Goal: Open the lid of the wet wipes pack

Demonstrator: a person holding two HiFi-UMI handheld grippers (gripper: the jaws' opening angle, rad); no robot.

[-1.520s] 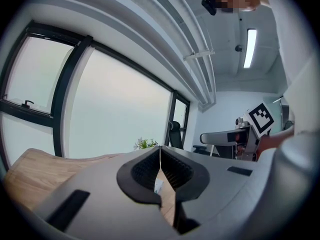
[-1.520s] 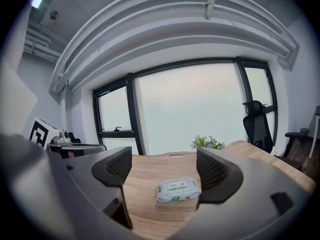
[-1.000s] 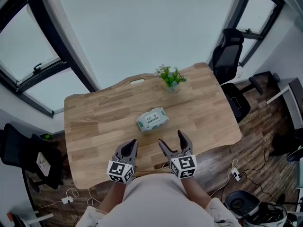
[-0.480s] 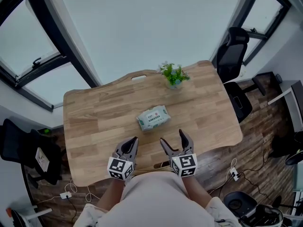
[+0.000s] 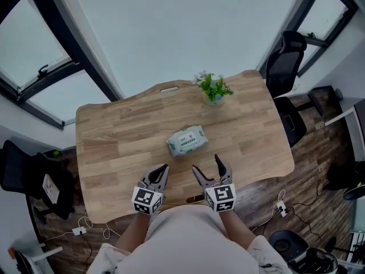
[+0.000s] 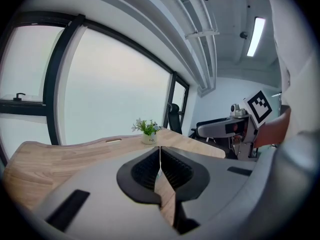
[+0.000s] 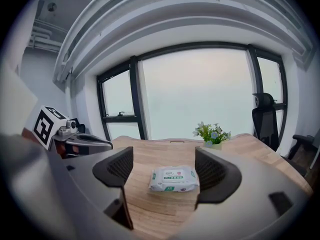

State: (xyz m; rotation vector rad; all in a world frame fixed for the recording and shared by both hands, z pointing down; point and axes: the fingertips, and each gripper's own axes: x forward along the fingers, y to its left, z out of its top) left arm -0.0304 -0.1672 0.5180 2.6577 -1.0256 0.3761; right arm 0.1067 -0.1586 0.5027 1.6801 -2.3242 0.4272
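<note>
A white and green wet wipes pack point(image 5: 186, 140) lies flat near the middle of the wooden table point(image 5: 114, 136), its lid down. In the right gripper view the pack point(image 7: 174, 179) sits ahead, framed between the jaws but well beyond them. My right gripper point(image 5: 209, 169) stands open near the table's front edge, short of the pack, with nothing in it. My left gripper point(image 5: 161, 172) is beside it on the left, shut with nothing in it. In the left gripper view its pads point(image 6: 159, 167) meet in a thin line.
A small potted plant point(image 5: 213, 89) stands at the table's far side, near a slot cut into the top point(image 5: 169, 89). A black office chair point(image 5: 288, 61) is at the right, another point(image 5: 25, 178) at the left. Cables and a power strip point(image 5: 283, 210) lie on the floor.
Both grippers have sunk a little toward the table's front edge. The pack has not moved. The jaws look as they did.
</note>
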